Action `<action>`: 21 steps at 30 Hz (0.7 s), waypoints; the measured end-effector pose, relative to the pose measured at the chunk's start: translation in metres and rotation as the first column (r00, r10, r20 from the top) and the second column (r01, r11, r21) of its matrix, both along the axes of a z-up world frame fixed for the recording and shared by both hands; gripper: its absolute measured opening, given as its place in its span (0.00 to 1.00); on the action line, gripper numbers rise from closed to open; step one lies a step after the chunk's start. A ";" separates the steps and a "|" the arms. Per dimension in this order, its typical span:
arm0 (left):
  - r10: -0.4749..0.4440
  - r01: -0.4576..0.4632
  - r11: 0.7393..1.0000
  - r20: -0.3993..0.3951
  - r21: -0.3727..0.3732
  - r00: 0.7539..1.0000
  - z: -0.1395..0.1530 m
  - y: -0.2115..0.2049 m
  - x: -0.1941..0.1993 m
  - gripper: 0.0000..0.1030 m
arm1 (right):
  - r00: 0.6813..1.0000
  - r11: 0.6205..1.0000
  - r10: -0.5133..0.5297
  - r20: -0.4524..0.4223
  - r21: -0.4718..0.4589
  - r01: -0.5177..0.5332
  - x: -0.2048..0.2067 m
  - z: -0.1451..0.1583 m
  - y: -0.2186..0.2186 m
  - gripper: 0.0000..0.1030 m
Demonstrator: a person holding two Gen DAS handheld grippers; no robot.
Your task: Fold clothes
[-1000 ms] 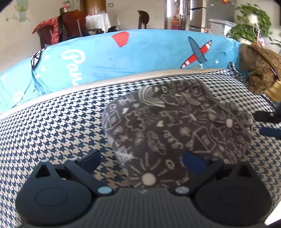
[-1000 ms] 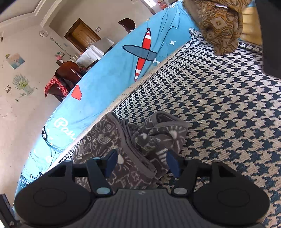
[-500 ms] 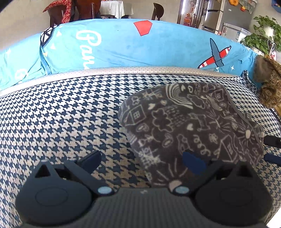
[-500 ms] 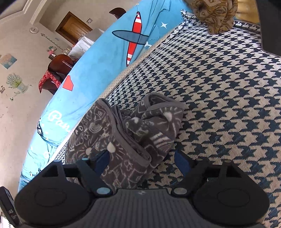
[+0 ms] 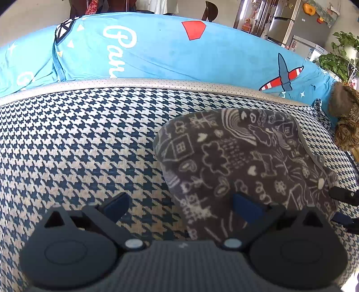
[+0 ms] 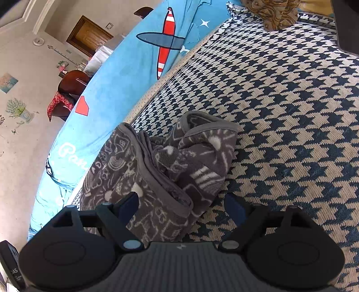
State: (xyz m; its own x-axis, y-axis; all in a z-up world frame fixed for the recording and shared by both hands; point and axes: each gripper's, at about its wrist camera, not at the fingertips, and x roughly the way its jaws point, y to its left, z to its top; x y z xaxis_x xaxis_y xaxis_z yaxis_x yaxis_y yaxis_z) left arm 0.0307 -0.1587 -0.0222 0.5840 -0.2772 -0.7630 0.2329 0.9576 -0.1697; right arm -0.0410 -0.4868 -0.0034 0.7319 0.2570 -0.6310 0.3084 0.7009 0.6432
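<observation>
Over houndstooth cushion (image 5: 78,139) | L gripper (image 5: 179,205) & R gripper (image 6: 180,204) fingers released | folded garment (image 5: 242,161) below

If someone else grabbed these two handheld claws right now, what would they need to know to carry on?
Left gripper: open, holding nothing, low over the near left edge of the grey doodle-print garment.
Right gripper: open, empty, at the garment's other end, where the layers bunch up.
The garment lies on the houndstooth cushion, in front of the blue blanket. A brown patterned garment sits at the far end.
Done: the grey one looks folded over, smooth on top.
Left: probably tidy the bunched end, perhaps fold again; the brown one looks untouched.
</observation>
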 end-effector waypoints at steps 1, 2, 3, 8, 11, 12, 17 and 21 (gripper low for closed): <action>0.002 -0.002 1.000 -0.005 -0.007 1.000 0.000 0.001 0.001 1.00 | 1.000 1.000 0.000 0.002 0.003 -0.001 0.001 0.000 0.000 0.83; 0.003 -0.004 1.000 -0.012 -0.013 1.000 -0.001 0.002 0.002 1.00 | 1.000 1.000 0.001 0.005 0.007 -0.001 0.001 -0.001 0.000 0.84; 0.005 -0.005 1.000 -0.018 -0.020 1.000 -0.002 0.002 0.003 1.00 | 1.000 1.000 0.001 0.007 0.010 -0.002 0.002 -0.001 0.000 0.84; -0.002 -0.001 0.998 -0.055 -0.061 0.999 -0.006 0.005 0.011 1.00 | 1.000 1.000 0.016 0.016 0.015 -0.016 0.009 -0.003 0.002 0.88; -0.010 0.002 0.995 -0.076 -0.095 0.997 -0.008 0.006 0.016 1.00 | 1.000 1.000 0.021 0.024 0.017 -0.021 0.012 -0.005 0.003 0.89; -0.014 0.006 0.994 -0.081 -0.105 0.997 -0.009 0.005 0.017 1.00 | 0.999 1.000 0.022 0.026 0.018 -0.022 0.013 -0.005 0.004 0.90; -0.048 0.034 0.990 -0.100 -0.139 0.994 -0.011 0.001 0.024 1.00 | 0.999 0.999 0.039 0.034 0.008 -0.039 0.020 -0.006 0.009 0.93; -0.077 0.056 0.984 -0.120 -0.169 0.990 -0.015 -0.004 0.030 1.00 | 0.997 0.997 0.072 0.040 -0.016 -0.072 0.025 -0.006 0.015 0.93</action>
